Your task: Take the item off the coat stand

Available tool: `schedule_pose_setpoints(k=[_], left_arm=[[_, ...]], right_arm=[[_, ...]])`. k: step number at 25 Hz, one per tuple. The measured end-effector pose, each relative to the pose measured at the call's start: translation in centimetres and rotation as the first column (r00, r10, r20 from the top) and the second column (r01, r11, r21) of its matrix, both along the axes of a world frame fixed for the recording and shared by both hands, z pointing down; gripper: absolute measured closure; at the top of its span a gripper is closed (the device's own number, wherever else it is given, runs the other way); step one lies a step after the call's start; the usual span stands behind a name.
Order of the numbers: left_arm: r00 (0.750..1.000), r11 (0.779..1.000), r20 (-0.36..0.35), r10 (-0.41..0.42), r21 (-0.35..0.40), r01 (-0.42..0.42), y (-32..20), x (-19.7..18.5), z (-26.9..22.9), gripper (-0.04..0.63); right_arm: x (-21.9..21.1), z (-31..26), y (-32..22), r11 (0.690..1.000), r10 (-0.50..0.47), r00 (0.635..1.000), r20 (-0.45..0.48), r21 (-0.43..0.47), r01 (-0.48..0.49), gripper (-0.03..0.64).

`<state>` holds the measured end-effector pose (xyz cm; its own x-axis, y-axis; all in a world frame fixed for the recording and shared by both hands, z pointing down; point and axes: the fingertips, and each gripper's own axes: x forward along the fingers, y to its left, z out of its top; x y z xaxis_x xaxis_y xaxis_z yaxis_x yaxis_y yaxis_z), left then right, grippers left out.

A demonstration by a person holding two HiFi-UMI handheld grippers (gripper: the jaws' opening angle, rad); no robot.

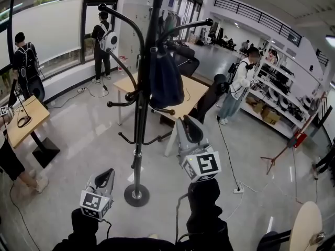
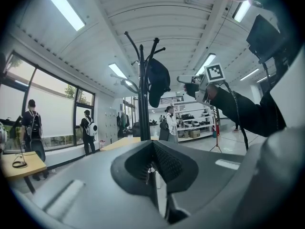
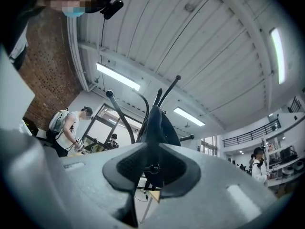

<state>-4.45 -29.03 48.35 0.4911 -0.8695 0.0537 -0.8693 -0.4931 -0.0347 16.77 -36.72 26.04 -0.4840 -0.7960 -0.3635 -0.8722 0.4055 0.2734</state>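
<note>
Low by the coat stand's [image 1: 138, 140] base, the left gripper [image 1: 106, 174] has its jaws pressed together, empty. Higher, right of the pole, the right gripper [image 1: 191, 125] has its jaws slightly parted, holding nothing. The dark bag [image 1: 165, 77] hangs from the stand's top.

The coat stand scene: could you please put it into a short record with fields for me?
Item: dark bag, hanging from an upper hook of the coat stand
Stand: black, upright on a round base
Right gripper: raised towards the bag, below it and apart from it; jaws slightly open, empty
Left gripper: lower, near the stand's base; jaws together, empty
Task state: bag not yet taken off
</note>
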Motion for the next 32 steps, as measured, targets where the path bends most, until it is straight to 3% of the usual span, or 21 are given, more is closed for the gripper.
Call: schedule_pose_setpoints(k=[10,15,21,26,32], left_arm=[[0.999,0.999,0.020,-0.037,0.016,0.037,-0.3,-1.6,0.2,0.592],[0.999,0.999,-0.035,-0.038,0.002,0.038,-0.1,-1.5,-1.4,0.592],[0.997,0.998,-0.048,-0.055,-0.004,0.055,-0.1,-1.8,-2.4,0.592],[0.998,0.997,-0.011,-0.068,0.024,0.068,-0.5,-3.1,-1.5,0.592],[0.997,0.997,-0.018,-0.075,0.005,0.075,-0.3,-4.1,-0.8,0.592]], right_arm=[[-0.8,-1.6,-2.5,0.995,-0.061,0.997,0.040,-0.070,0.064,0.477],[-1.1,-3.2,-3.0,0.995,-0.068,0.997,0.041,-0.067,0.071,0.449],[-1.8,-4.2,-3.9,0.992,-0.087,0.996,0.027,-0.090,0.089,0.416],[-2.8,-4.1,-5.0,0.987,-0.099,0.995,0.026,-0.124,0.101,0.416],[-3.0,-4.2,-5.7,0.987,-0.084,0.995,0.048,-0.131,0.089,0.442]])
